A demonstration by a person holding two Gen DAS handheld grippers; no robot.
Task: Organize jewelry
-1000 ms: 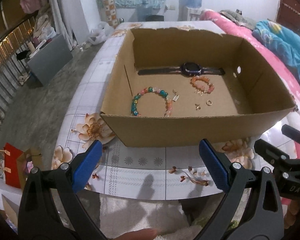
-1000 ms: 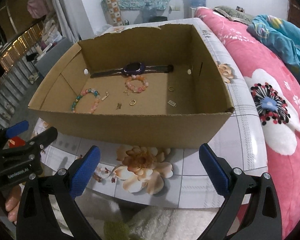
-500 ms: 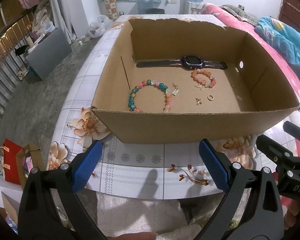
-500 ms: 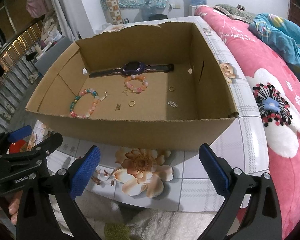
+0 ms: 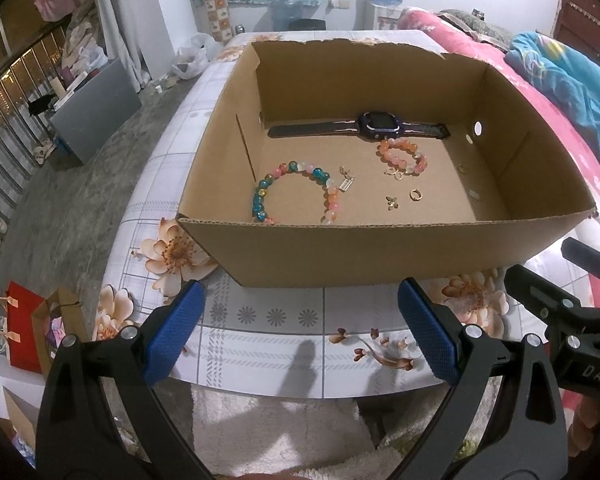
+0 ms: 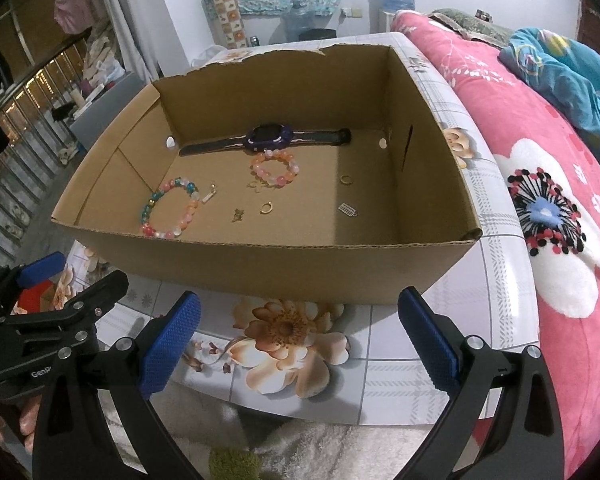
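Note:
An open cardboard box [image 5: 380,248] [image 6: 292,268] stands on the floral table. Inside lie a dark watch [image 5: 376,124] [image 6: 268,139] by the back wall, a multicoloured bead bracelet [image 5: 296,194] [image 6: 172,208] at the left, a pink-orange bead bracelet [image 5: 402,156] [image 6: 275,168], and small gold rings and charms [image 5: 414,195] [image 6: 266,208]. My left gripper [image 5: 300,328] is open and empty, before the box's near wall. My right gripper [image 6: 298,332] is open and empty, also short of the box. Each gripper shows in the other's view, the right one [image 5: 572,320] and the left one [image 6: 52,304].
The table [image 5: 284,344] has a floral tiled cloth; its near edge lies just under the grippers. A pink flowered bed [image 6: 548,208] runs along the right. A grey box [image 5: 96,108] and a red bag [image 5: 24,332] stand on the floor at the left.
Both grippers have risen and tipped a little, so more of the box floor shows. Nothing in the box has moved.

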